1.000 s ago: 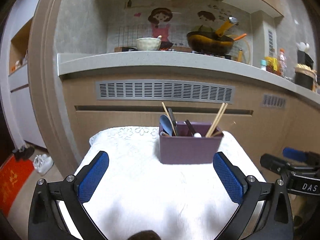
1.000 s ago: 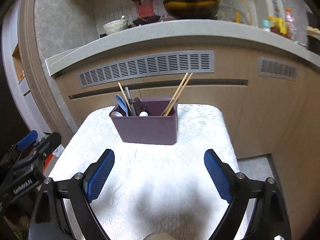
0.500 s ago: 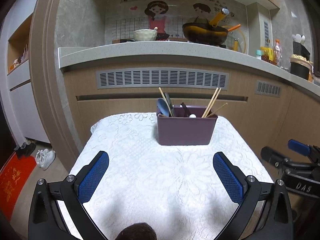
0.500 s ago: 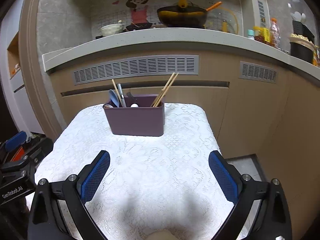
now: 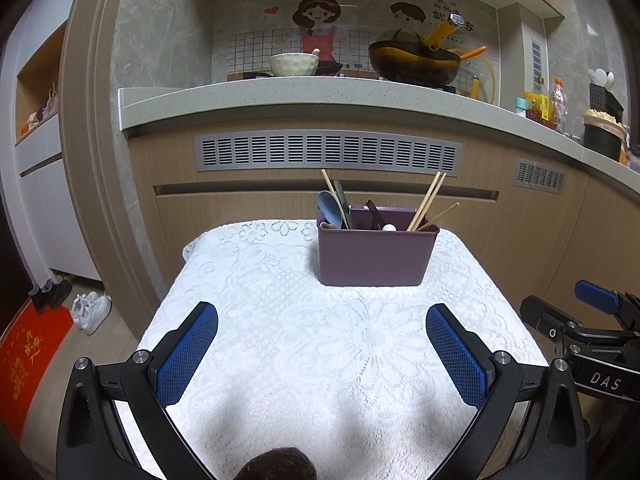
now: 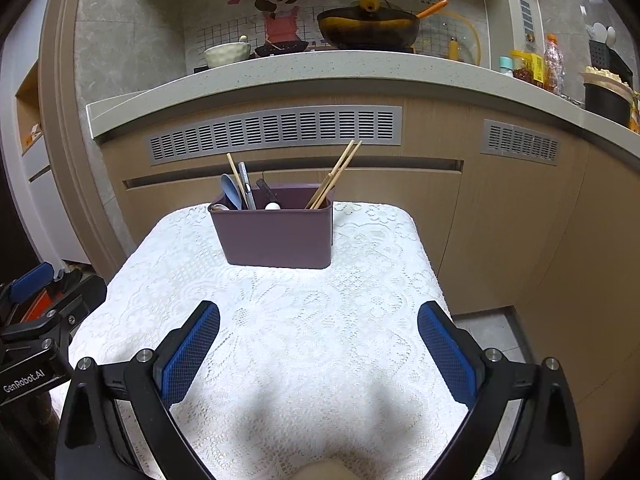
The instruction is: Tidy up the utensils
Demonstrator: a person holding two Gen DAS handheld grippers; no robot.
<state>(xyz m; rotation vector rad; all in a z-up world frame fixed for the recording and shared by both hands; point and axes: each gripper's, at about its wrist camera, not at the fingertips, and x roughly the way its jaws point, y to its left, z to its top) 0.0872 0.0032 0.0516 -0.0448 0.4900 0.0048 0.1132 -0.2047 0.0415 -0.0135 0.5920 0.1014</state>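
A: What's in the purple utensil box point(image 5: 374, 256)?

B: 1 box, rectangular, its long side running left to right across the view, standing upright at the far end of the table near the cabinet front. In it I count 1 blue spoon point(image 5: 329, 209), bowl end up, at the left end; 1 single light chopstick point(image 5: 331, 196) beside it leaning up and to the left; 1 dark-handled utensil point(image 5: 343, 203) next to that; another dark handle point(image 5: 374, 213) near the middle with 1 small white rounded tip point(image 5: 388, 227) just above the rim.

A: And on the right?

B: 2 chopsticks point(image 5: 428, 199) close together leaning up and to the right, plus 1 more stick point(image 5: 439, 215) lying lower, tilted further right. All long axes run roughly upward out of the box. What type the dark utensils are, I cannot tell.

A: The table?

B: 1 small table under a white lace cloth point(image 5: 320, 352), bare in front of the box.

A: Grippers?

B: 2. The left gripper point(image 5: 322, 354) has its blue pads spread wide with nothing between them, well short of the box. The right gripper point(image 6: 319, 354) likewise stands wide apart, holding nothing, over the near cloth.

A: Behind?

B: 1 countertop point(image 5: 320, 94) carrying 1 pale bowl point(image 5: 294, 64) and 1 dark wok point(image 5: 414, 65).
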